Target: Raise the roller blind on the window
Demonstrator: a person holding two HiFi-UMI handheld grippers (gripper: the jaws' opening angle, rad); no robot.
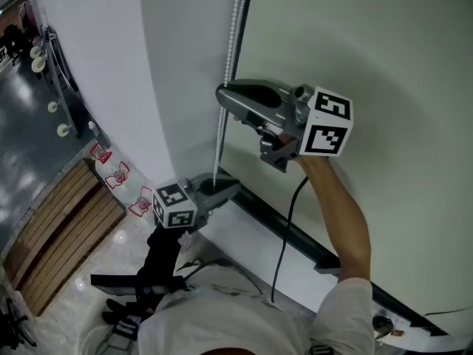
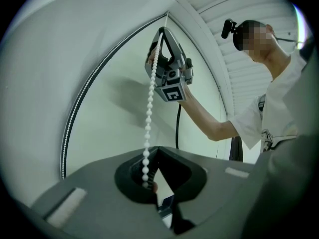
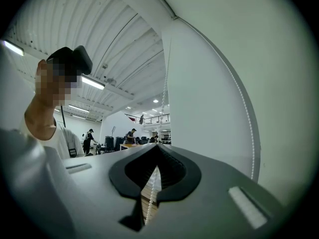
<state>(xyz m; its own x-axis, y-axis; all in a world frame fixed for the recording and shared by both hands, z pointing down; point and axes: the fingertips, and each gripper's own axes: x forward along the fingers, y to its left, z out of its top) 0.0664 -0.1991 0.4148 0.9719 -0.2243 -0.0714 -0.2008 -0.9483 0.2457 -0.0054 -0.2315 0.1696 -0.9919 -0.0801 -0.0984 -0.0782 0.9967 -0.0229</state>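
Observation:
A pale roller blind (image 1: 369, 50) fills the right of the head view, beside a white wall (image 1: 111, 65). A white bead chain (image 1: 236, 21) hangs along the blind's left edge. My right gripper (image 1: 222, 95) is the upper one and is shut on the chain. Below it, my left gripper (image 1: 233, 187) is shut on the same strand. In the left gripper view the chain (image 2: 148, 113) runs taut from the right gripper (image 2: 162, 31) down into the left gripper (image 2: 159, 148). In the right gripper view the beads (image 3: 152, 192) sit between the closed jaws of the right gripper (image 3: 157, 144).
A dark bar (image 1: 310, 250) runs along the foot of the blind. A black cable (image 1: 284, 228) hangs from the right gripper. Wooden slats (image 1: 59, 220) lie on the floor at lower left. People (image 3: 130, 136) stand far off in the hall.

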